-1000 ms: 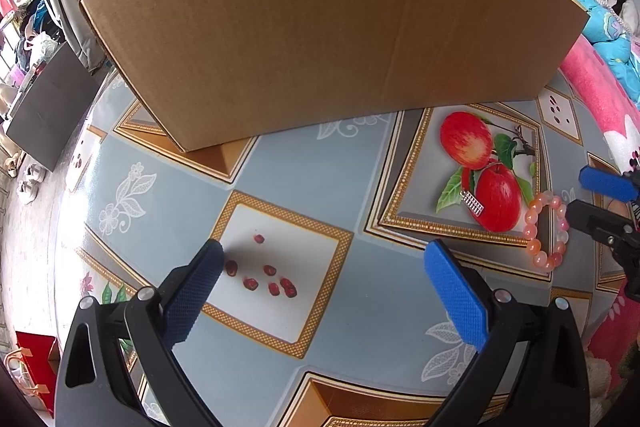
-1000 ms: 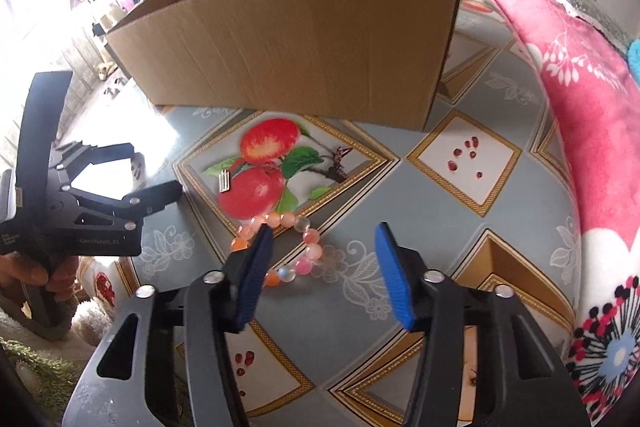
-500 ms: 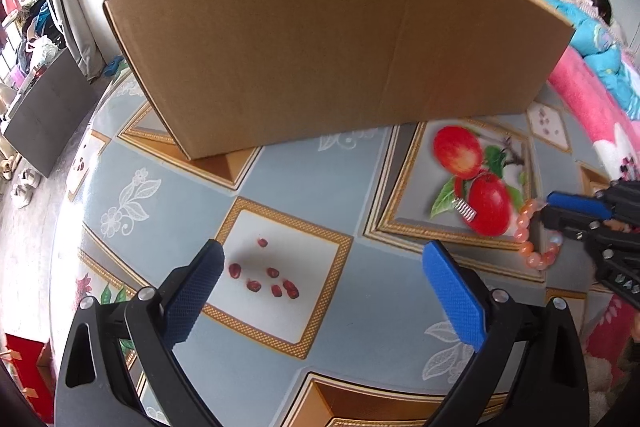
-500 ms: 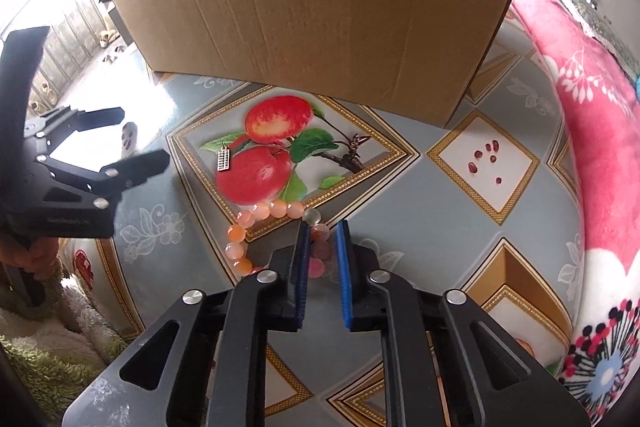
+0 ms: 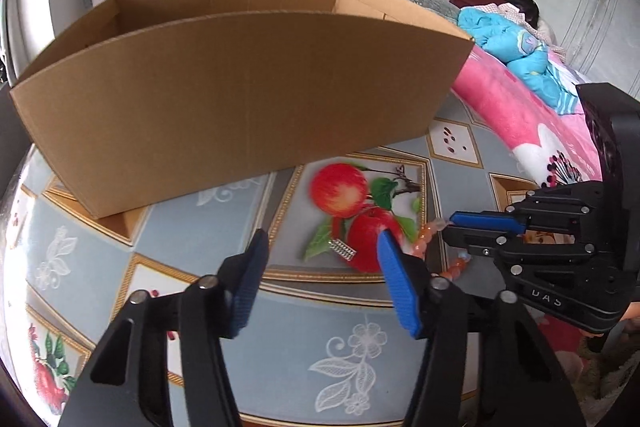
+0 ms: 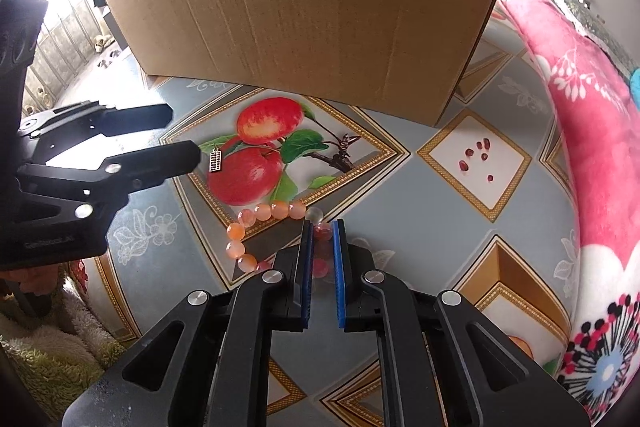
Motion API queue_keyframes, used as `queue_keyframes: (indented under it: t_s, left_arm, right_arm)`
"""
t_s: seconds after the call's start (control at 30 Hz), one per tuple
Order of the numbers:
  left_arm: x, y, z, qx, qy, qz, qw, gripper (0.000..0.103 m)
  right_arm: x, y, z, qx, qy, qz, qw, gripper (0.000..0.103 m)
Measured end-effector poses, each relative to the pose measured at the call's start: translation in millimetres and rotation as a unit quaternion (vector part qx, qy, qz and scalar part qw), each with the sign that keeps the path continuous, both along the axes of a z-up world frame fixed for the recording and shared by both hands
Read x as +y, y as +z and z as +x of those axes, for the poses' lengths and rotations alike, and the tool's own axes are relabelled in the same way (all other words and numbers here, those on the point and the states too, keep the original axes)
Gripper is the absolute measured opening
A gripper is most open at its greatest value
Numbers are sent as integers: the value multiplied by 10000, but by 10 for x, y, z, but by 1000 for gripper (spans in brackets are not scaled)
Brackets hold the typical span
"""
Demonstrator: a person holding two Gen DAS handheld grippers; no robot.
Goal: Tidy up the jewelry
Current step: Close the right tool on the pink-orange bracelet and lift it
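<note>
Right wrist: right claw (image 6: 321,231) down-tilted, clamped on bead bracelet (image 6: 256,227).

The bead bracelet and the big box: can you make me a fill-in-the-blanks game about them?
1. The right gripper is shut on the bead ____.
2. The small silver pendant lies on a printed red ____.
3. The cardboard box stands ____ the apple picture.
4. The left gripper holds ____.

Missing words: bracelet; apple; behind; nothing
</note>
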State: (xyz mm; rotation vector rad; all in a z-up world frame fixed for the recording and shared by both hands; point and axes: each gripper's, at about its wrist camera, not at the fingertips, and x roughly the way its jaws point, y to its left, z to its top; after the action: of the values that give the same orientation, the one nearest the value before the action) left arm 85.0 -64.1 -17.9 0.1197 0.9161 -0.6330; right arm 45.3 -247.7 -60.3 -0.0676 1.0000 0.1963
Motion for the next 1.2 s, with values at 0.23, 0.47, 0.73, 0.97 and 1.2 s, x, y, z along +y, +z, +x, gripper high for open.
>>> queue_keyframes:
  t_s: [0.23,0.47,0.73,0.97,1.2]
  left_arm:
    - [-141,-80,40,196,-96,93,9997,27]
    - [-245,-125,1,92,-247,259,9993,22]
    - [-316,-149,-39,-261,-306,585,9975,8]
    - [-312,-161,-55,-312,-386,623,9968,1]
    - [-252,-154,-69,-250,-327,703,9967,0]
  right_arm:
    - [-39,7,-25,-23,-20,40,10000,8]
    - [-41,5,-23,-40,-55,60,10000,8]
    - [-57,12,-30,-51,-97,52,9999,8]
    - [-56,8,-36,-58,-105,56,9999,8]
    - [-60,6,-38,-57,-111,51,9999,8]
